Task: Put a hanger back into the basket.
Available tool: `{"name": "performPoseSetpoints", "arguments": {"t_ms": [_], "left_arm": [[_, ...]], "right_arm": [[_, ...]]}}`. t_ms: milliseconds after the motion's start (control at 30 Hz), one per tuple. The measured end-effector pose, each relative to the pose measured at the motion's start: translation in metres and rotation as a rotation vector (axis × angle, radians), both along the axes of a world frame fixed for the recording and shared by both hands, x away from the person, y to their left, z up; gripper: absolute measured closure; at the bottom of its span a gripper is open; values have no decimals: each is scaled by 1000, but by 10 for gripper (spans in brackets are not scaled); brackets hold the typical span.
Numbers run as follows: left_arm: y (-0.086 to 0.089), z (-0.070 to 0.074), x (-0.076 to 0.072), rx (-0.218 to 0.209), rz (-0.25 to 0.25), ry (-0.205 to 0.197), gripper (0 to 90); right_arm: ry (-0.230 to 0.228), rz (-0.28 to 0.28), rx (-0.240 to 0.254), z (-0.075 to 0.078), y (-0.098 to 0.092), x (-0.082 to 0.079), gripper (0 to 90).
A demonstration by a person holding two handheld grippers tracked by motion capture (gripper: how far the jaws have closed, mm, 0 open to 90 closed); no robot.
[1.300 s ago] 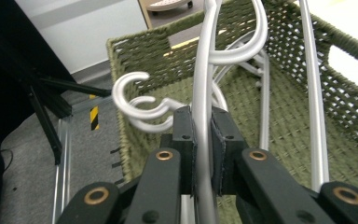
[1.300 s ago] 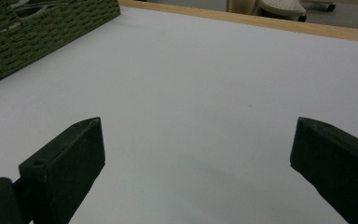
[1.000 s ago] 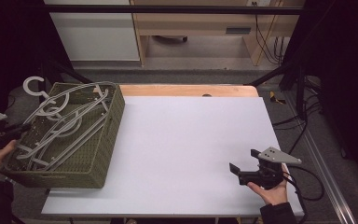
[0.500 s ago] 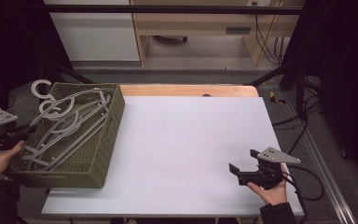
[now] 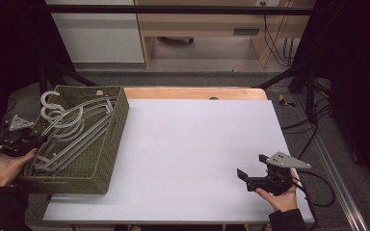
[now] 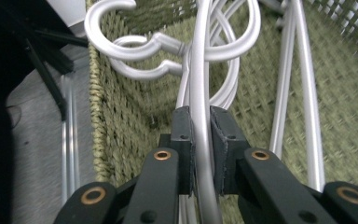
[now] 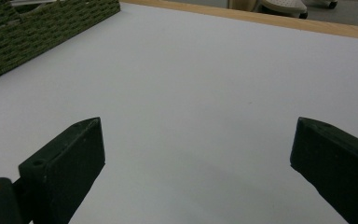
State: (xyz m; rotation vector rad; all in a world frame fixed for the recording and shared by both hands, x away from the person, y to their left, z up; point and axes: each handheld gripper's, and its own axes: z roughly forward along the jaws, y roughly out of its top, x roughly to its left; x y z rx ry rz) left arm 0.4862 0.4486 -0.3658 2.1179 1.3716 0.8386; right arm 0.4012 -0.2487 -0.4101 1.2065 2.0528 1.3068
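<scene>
A grey hanger [image 6: 200, 84] is lying with others in the green basket [image 5: 107, 159] at the tabletop's [image 5: 197, 144] left edge, and the left gripper [image 6: 200, 135] is clenching its jaws on the hanger's bar. Near the front right corner, the right gripper [image 5: 250, 177] is resting with jaws spread wide, grasping nothing.

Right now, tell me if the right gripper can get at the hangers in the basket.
Probably not from there. The right gripper sits open at the table's near right corner, while the hangers lie in the basket at the far left, where the left gripper grips one.
</scene>
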Motion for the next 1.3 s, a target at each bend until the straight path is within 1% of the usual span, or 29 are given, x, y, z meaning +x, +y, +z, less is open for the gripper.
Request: {"name": "performPoseSetpoints", "arguments": {"t_ms": [67, 100, 167, 200, 233, 300, 333, 367, 400, 467, 500, 533, 600, 633, 667, 700, 733, 800, 833, 867, 933, 1033, 1067, 1100, 1133, 1200, 1233, 1300], "left_arm": [[0, 0, 1, 0, 0, 26, 796], [1, 1, 2, -10, 0, 46, 791], [0, 1, 2, -6, 0, 61, 774], [0, 1, 3, -15, 1, 76, 752], [-1, 1, 3, -7, 6, 76, 737], [-2, 1, 3, -6, 12, 83, 726], [-3, 0, 4, -11, 23, 101, 702], [-4, 0, 5, -8, 28, 111, 692], [-4, -2, 7, -4, 37, 131, 675], [-5, -4, 8, 24, 50, 127, 635], [-5, -5, 8, 29, 66, 125, 612], [-5, -5, 8, 30, 71, 121, 598], [-4, -3, 6, 22, 78, 96, 573], [-3, -1, 4, 17, 79, 84, 589], [-3, 0, 3, 22, 81, 84, 663], [-3, 0, 2, 17, 93, 86, 727], [-2, 0, 2, 10, 93, 84, 795], [-1, -2, 3, 24, 103, 86, 812], [0, -4, 4, 28, 111, 100, 814], [1, -5, 5, 36, 117, 106, 815], [3, -6, 7, 23, 134, 132, 815], [3, -10, 12, 61, 151, 219, 807], [3, -13, 14, 66, 161, 238, 785], [3, -13, 14, 83, 165, 230, 721], [3, -12, 13, 88, 164, 207, 679], [4, -9, 8, 46, 157, 163, 652], [4, -5, 4, 14, 146, 123, 634], [4, 0, -3, -28, 131, 76, 604]], "right_arm": [[0, -3, 1, 0, 0, 0, 33], [0, -4, 0, 0, -1, 0, 33], [1, -2, 2, 0, 0, 0, 33], [0, 0, 1, 0, 0, 0, 33], [-2, 1, 1, 0, 0, 0, 33], [-2, 1, 1, 0, 0, 0, 33], [-2, -2, 0, 0, 0, 0, 33], [-2, -2, -1, 0, 0, 0, 33], [-2, 1, 0, 0, 0, 0, 33], [-1, -2, -1, 0, 0, 0, 33], [-3, 0, -4, 0, -1, 0, 33], [-3, -2, -2, 0, -1, -1, 33], [-4, -3, -3, 0, -1, -1, 33], [-3, -2, -3, 0, -1, -1, 33], [-4, -1, -3, 0, -1, 0, 33], [-3, -1, -3, 0, -1, 0, 33], [-1, -3, 0, 0, 0, 0, 33], [-1, -3, -1, 0, 0, -1, 33], [-2, -3, -1, 0, 0, 0, 33], [-4, -1, -3, 0, -1, -1, 33], [-6, -3, -1, 0, -1, -1, 33], [-6, -3, 1, 1, -1, -1, 33], [-5, -2, 1, 1, -1, -1, 33], [-5, -2, 2, 1, -1, -1, 33], [-6, 1, 5, 1, -1, -1, 33], [-7, 0, 6, 1, -2, -1, 33], [-8, -1, 6, 1, -2, -1, 33], [-10, 2, 4, 1, -1, -1, 33]]}}
